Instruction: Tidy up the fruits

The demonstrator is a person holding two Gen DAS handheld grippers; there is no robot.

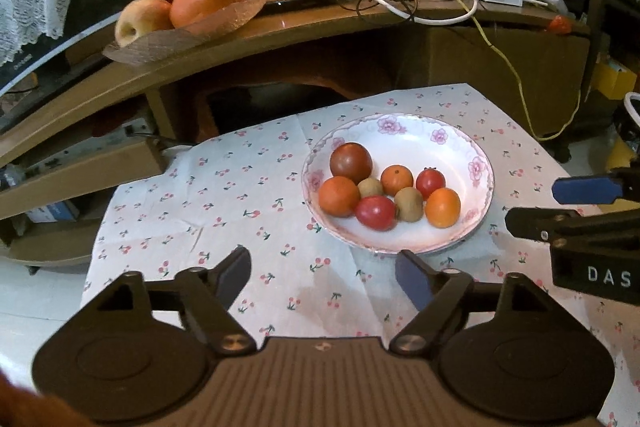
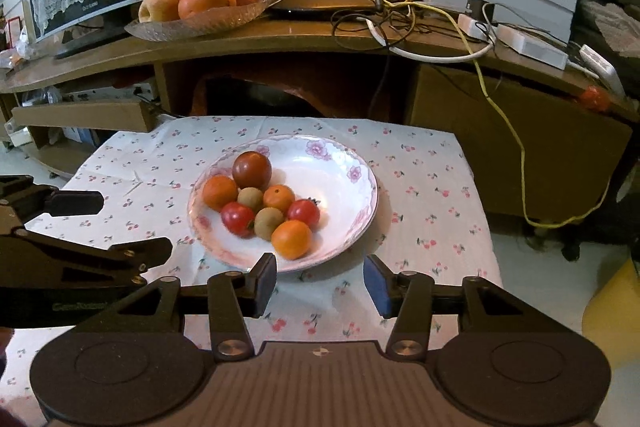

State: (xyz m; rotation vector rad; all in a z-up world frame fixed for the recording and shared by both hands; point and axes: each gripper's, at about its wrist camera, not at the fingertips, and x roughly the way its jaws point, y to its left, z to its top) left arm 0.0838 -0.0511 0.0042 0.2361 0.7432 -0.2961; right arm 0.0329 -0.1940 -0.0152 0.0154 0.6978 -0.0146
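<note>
Plainly, nothing is held yet: the left gripper point(image 1: 322, 279) hangs with its jaws spread wide over the cherry-print cloth on the worktop point(image 1: 224, 195), and the right gripper point(image 2: 320, 281) stands likewise open just short of the near rim of the white floral-rimmed china plate point(image 2: 340, 155).

All the small fruit sits on that plate, clustered toward its left half and touching one another: a dark maroon tomato point(image 2: 252, 169) at the back, three small orange mandarins point(image 2: 291, 239), two red cherry tomatoes point(image 2: 238, 219) and two fuzzy brown kiwi berries point(image 2: 269, 223).

These should be light, round and apt to roll. The tomatoes look smooth and thin-skinned, so probably slippery and easily bruised; a gentle squeeze across the widest part, from above, suits them. The mandarins likely give a little and grip better. The front mandarin lies nearest the right gripper with open plate beside it, the easiest first pick. The plate itself is hard and may slide on the cloth.
</note>
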